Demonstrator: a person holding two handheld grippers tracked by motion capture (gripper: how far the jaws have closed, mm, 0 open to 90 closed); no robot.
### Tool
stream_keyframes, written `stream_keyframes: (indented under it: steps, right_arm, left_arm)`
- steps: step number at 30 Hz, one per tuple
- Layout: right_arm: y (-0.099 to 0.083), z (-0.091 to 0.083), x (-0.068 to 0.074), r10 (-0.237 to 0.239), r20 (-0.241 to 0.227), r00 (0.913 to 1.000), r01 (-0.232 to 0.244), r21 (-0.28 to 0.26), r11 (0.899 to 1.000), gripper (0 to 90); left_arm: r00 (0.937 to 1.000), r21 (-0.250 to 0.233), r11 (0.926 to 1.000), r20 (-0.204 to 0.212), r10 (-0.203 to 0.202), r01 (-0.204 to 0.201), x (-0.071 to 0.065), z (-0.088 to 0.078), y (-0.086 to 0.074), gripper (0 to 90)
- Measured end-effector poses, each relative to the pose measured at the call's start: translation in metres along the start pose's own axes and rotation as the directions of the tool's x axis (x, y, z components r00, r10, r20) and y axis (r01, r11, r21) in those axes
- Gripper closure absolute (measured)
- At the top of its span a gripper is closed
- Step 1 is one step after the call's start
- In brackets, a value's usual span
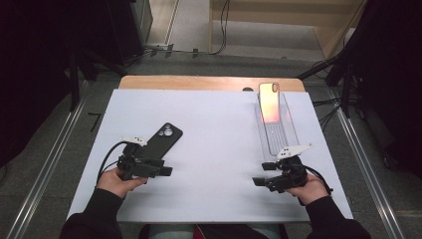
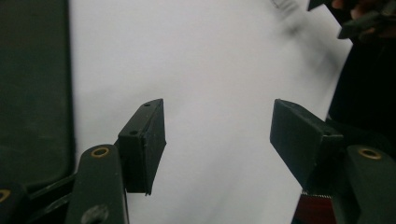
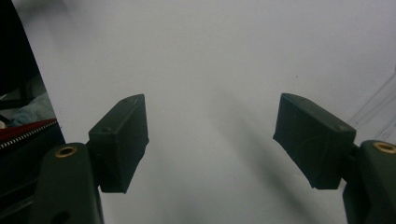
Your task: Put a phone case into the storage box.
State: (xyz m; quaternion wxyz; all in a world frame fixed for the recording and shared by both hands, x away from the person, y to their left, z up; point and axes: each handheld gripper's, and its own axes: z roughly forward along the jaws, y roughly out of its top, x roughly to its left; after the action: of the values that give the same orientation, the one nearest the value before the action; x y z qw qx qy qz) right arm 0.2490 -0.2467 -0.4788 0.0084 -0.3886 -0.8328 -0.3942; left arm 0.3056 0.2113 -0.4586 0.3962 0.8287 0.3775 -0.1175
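High view: flat matte-black phone case (image 1: 162, 140)

The white table (image 1: 214, 149) bears a black phone case (image 1: 161, 141) (lying flat) and a clear tray (image 1: 276, 130).

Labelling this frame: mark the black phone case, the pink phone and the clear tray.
black phone case (image 1: 161, 139): high view, middle of its back.
pink phone (image 1: 269, 102): high view, centre of its back.
clear tray (image 1: 278, 139): high view, bare ridged floor.
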Motion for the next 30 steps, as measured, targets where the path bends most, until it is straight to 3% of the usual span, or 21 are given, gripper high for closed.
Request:
stream_keyframes:
  steps: [4,10,17,24,30]
  right_arm:
    - [0.0,0.0,0.0,-0.003,0.001,1.0,0.003,-0.003,1.0,23.9]
    - [0.0,-0.001,-0.001,0.001,0.0,1.0,-0.001,-0.007,1.0,23.8]
    - [0.0,-0.001,-0.001,-0.008,0.002,1.0,0.008,-0.012,1.0,23.3]
    - [-0.001,-0.001,-0.001,-0.002,0.001,1.0,0.002,-0.007,1.0,23.3]
    - [-0.001,-0.001,-0.001,0.001,0.003,1.0,-0.001,-0.005,1.0,23.3]
  left_arm:
    - [0.9988,-0.026,0.9986,-0.016,0.047,-0.047,-0.01,-0.003,-0.005,37.2]
    - [0.997,-0.116,0.9915,0.042,0.065,-0.059,-0.017,-0.01,-0.009,37.2]
    - [0.9958,-0.069,0.9941,0.032,0.086,-0.084,-0.022,-0.007,-0.009,36.5]
    - [0.997,-0.002,0.9974,0.029,0.071,-0.071,-0.022,0.001,-0.012,35.8]
    - [0.9983,-0.012,0.9982,-0.004,0.058,-0.059,-0.022,0.0,-0.012,36.0]
